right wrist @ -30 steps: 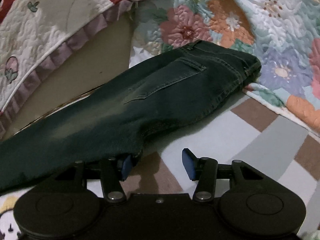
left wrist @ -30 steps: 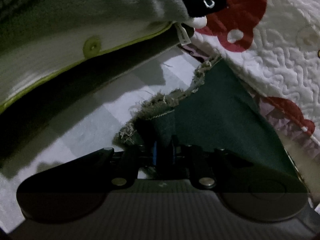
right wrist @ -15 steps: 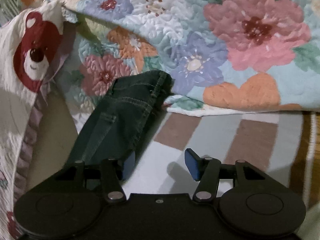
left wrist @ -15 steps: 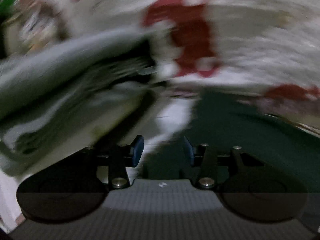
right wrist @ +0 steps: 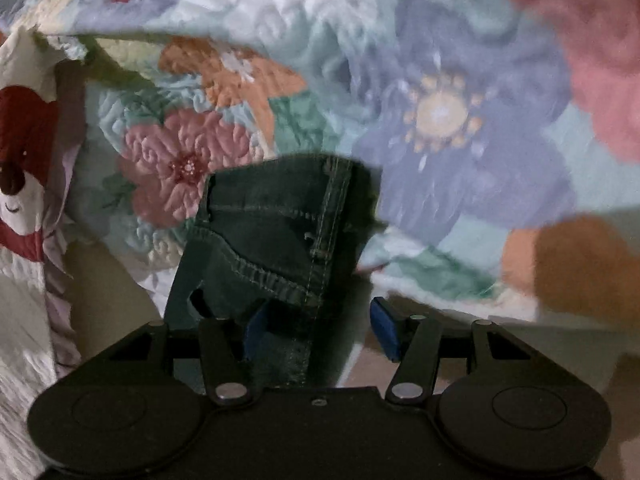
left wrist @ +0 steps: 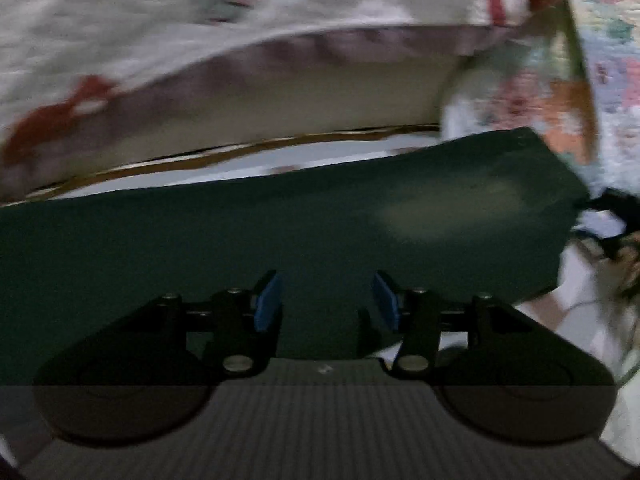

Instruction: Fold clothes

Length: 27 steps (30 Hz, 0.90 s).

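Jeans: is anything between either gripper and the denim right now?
Nothing visible. The right gripper is open with the jeans' waistband end already between its fingers. The left gripper is open directly over the jeans, bare denim ahead of it. The quilts lie beyond, not in between.

A quilted floral bedspread [right wrist: 460,120] fills most of the right wrist view, with purple, pink and orange blossoms on pale teal. At its left lies a white quilt [right wrist: 24,280] with a red bear print and a lilac ruffled edge. In the blurred left wrist view that white quilt [left wrist: 160,20] drapes above a plain beige surface [left wrist: 300,96]. A brown-and-grey checked sheet [right wrist: 500,344] shows below. Light is dim.
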Each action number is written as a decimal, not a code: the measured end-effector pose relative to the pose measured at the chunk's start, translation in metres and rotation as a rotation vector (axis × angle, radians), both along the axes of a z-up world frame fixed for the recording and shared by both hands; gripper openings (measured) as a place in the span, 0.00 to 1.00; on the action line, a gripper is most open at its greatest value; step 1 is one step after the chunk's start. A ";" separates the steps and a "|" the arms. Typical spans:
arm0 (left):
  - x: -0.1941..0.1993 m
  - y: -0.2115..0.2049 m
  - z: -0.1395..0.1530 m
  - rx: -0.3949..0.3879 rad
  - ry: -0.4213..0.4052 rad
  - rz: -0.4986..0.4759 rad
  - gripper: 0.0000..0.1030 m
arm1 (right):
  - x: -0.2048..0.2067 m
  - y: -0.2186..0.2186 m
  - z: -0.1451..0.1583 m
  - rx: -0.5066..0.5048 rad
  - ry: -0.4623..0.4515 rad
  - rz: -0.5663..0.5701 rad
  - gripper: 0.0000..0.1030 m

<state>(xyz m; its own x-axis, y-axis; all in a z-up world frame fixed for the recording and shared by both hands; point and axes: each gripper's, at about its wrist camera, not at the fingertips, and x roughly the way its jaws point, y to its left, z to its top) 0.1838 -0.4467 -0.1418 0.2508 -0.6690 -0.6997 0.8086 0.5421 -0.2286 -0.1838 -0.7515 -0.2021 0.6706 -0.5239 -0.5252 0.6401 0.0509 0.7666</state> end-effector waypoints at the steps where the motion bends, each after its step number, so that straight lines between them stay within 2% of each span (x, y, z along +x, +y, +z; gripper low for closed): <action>1: -0.002 -0.016 -0.005 -0.008 0.012 -0.025 0.50 | -0.002 0.001 -0.005 0.005 -0.073 -0.014 0.60; 2: -0.004 -0.026 -0.010 -0.015 0.018 -0.045 0.50 | -0.003 0.002 -0.008 0.013 -0.127 -0.029 0.62; 4: -0.008 -0.045 -0.019 -0.025 0.030 -0.082 0.48 | -0.002 0.000 -0.011 0.038 -0.159 -0.050 0.62; 8: 0.000 -0.063 -0.035 -0.037 0.041 -0.110 0.48 | 0.005 -0.011 -0.006 -0.007 -0.049 -0.006 0.62; 10: 0.001 -0.068 -0.043 -0.035 0.063 -0.118 0.48 | 0.006 -0.015 -0.002 -0.036 -0.039 0.015 0.64; 13: 0.005 -0.059 -0.048 -0.109 0.100 -0.090 0.48 | 0.009 -0.014 0.015 -0.131 -0.062 0.045 0.68; 14: 0.007 -0.053 -0.048 -0.133 0.111 -0.092 0.48 | 0.010 -0.014 0.021 -0.162 -0.069 0.055 0.64; 16: 0.008 -0.044 -0.045 -0.138 0.097 -0.089 0.48 | 0.011 -0.014 0.032 -0.225 -0.084 0.074 0.50; 17: 0.009 -0.042 -0.045 -0.129 0.090 -0.090 0.48 | 0.012 -0.013 0.038 -0.256 -0.091 0.084 0.30; 21: 0.009 -0.041 -0.047 -0.084 0.070 -0.094 0.50 | 0.017 -0.014 0.059 -0.366 -0.105 0.117 0.24; 23: 0.010 -0.041 -0.048 -0.061 0.059 -0.096 0.50 | 0.026 -0.024 0.058 -0.331 -0.008 0.105 0.24; 25: 0.004 -0.041 -0.051 -0.075 0.068 -0.091 0.50 | 0.035 -0.027 0.050 -0.314 0.092 0.113 0.24; 27: -0.003 -0.046 -0.055 -0.092 0.100 -0.113 0.50 | 0.032 -0.028 0.042 -0.285 0.089 0.096 0.28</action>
